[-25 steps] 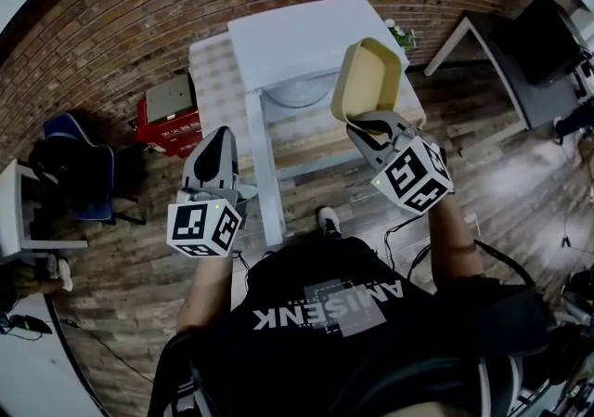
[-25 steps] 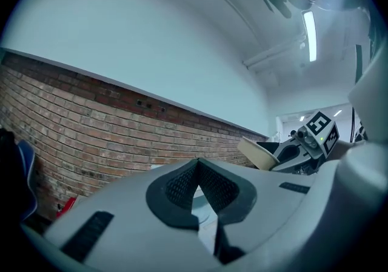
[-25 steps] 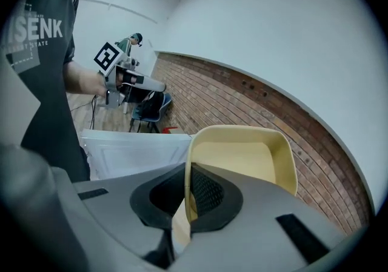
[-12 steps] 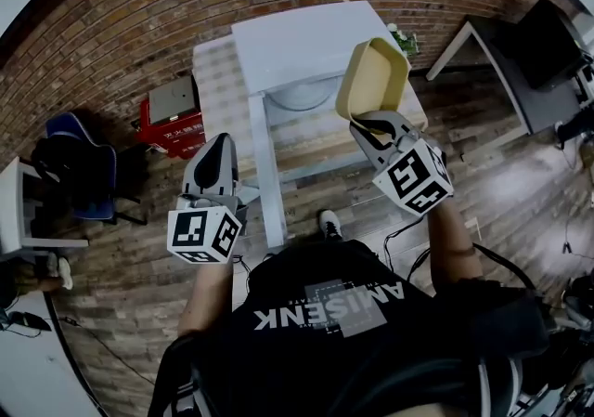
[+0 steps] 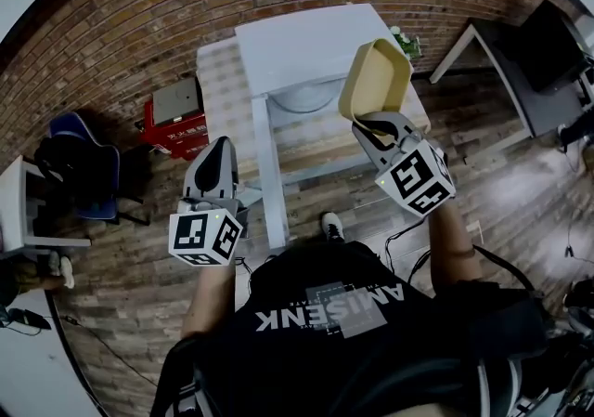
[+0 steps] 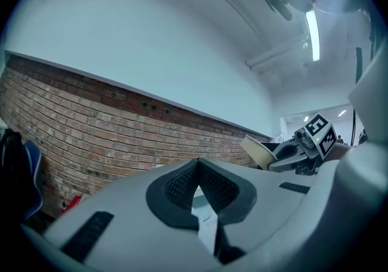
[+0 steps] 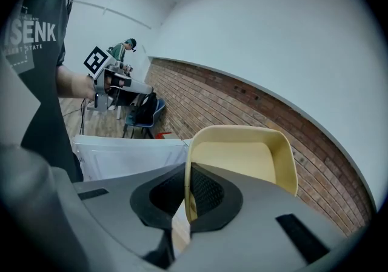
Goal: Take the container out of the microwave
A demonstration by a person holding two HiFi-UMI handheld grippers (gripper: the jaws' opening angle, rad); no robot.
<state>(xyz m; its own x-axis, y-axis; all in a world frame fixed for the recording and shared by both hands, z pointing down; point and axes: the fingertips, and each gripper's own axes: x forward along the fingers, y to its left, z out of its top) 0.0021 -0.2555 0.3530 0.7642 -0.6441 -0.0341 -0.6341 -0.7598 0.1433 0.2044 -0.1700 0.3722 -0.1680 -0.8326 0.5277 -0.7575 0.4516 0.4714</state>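
Nearest the head camera, the person's black shirt [image 5: 325, 313] is filling the bottom of the view, and both forearms are reaching out from it. The left gripper [image 5: 221, 149] is pointing level beside the microwave door [image 5: 267, 174]. Its jaws are resting together with nothing between them (the left gripper view shows the pads meeting at the tip [image 6: 197, 165]).

The right gripper [image 5: 375, 123] is tilting downward and clamping the near wall of the container [image 5: 376, 79], one pad inside the wall and one outside. The container, a pale yellow rounded-square tub, is standing on edge in the air with its open side facing left. It is hanging in front of the microwave's right side, outside the cavity.

Beyond it, the white microwave [image 5: 302, 39] is sitting on a table [image 5: 218, 90] with its door swinging open toward the person, and a round glass plate [image 5: 304, 96] is showing inside. Farther left, a red box [image 5: 174, 123] and a blue chair [image 5: 88, 164] are standing on the wood floor, near the brick wall [image 5: 139, 6].
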